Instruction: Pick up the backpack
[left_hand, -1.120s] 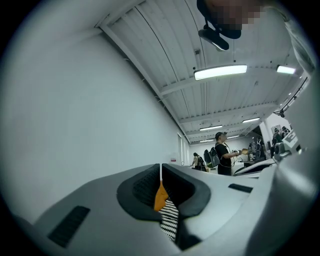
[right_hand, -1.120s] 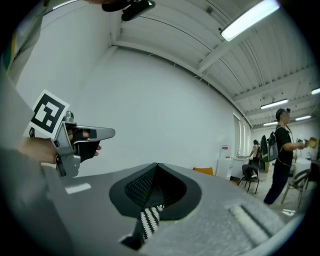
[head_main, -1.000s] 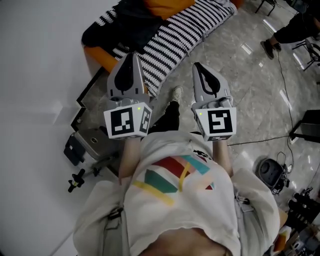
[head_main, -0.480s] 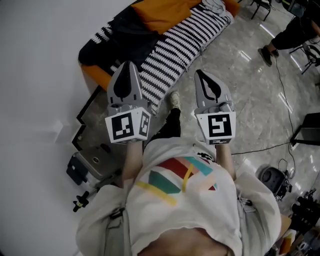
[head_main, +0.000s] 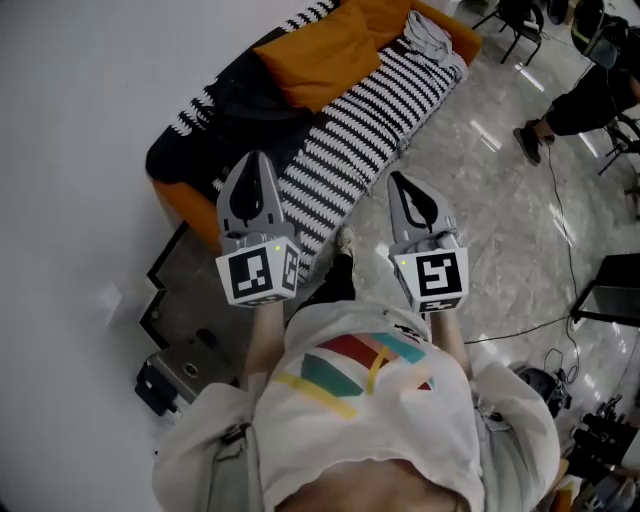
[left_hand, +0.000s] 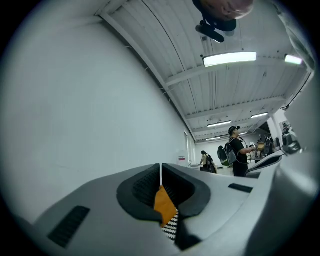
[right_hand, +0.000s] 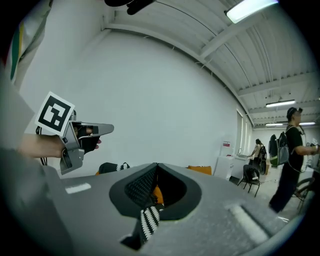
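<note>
A black bundle (head_main: 232, 103), possibly the backpack, lies on the near end of an orange couch (head_main: 330, 55) beside a black-and-white striped blanket (head_main: 370, 110). In the right gripper view the black bundle (right_hand: 111, 167) shows just over the jaws. My left gripper (head_main: 255, 165) and right gripper (head_main: 398, 182) are held side by side in front of my chest, both pointing toward the couch and short of it. Both are shut with nothing between the jaws. The left gripper (right_hand: 110, 129) also shows at the left of the right gripper view.
A white wall runs along the left. A grey case (head_main: 175, 375) sits on the floor by it. On the marble floor lie cables (head_main: 560, 210) and black gear (head_main: 545, 385). A person in black (head_main: 585, 100) and chairs (head_main: 515, 25) are at the upper right.
The couch has come further into view and lower in the picture as I walked toward it. Both grippers travelled along, still side by side and shut.
</note>
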